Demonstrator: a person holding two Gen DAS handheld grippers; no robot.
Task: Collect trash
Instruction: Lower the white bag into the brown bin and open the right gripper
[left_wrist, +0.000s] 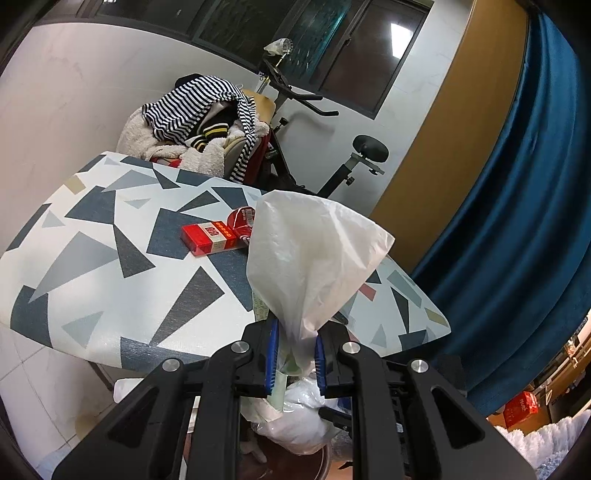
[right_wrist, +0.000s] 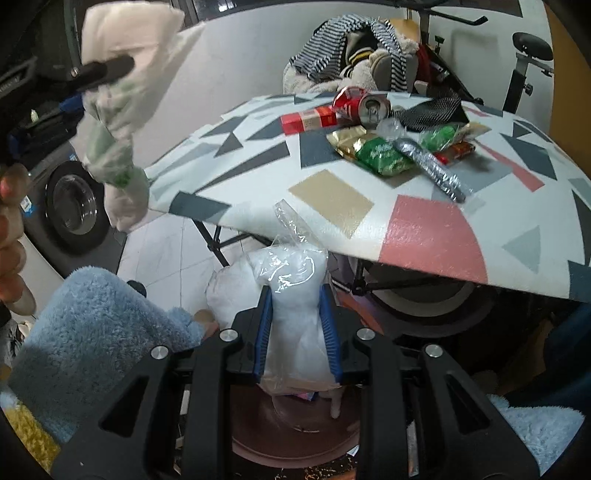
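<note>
A thin, translucent cream plastic bag (left_wrist: 314, 258) is pinched at its gathered neck between the blue ribbed pads of the left gripper (left_wrist: 295, 354), the jaws set narrow on the crumpled film; the loose upper part is flared into a soft cone above the pads. A clear, glossy plastic bag (right_wrist: 291, 295), stuffed with white crinkled material, is clamped between the blue pads of the right gripper (right_wrist: 295, 328), its body bulging round on either side of the jaws; it is held below the table edge, above a round reddish-brown bin (right_wrist: 295, 435). The table (right_wrist: 436, 236) is covered in a matt geometric print of grey, dark blue, tan and pink shapes. Remaining trash is seen on that surface: a flat red rectangular carton (right_wrist: 308, 120) lying beside a crushed red aluminium can (right_wrist: 364, 105) with its opened end showing; a shiny gold and green foil wrapper (right_wrist: 373, 151); a twisted silver foil strip (right_wrist: 432, 168) laid across the wrappers; a second green wrapper (right_wrist: 439, 134) just beyond it. A fluffy pale blue sleeve (right_wrist: 99, 332) is noted at the lower left of the right wrist view. A heap of striped and fleecy clothing (left_wrist: 199, 122) is piled behind the table.
</note>
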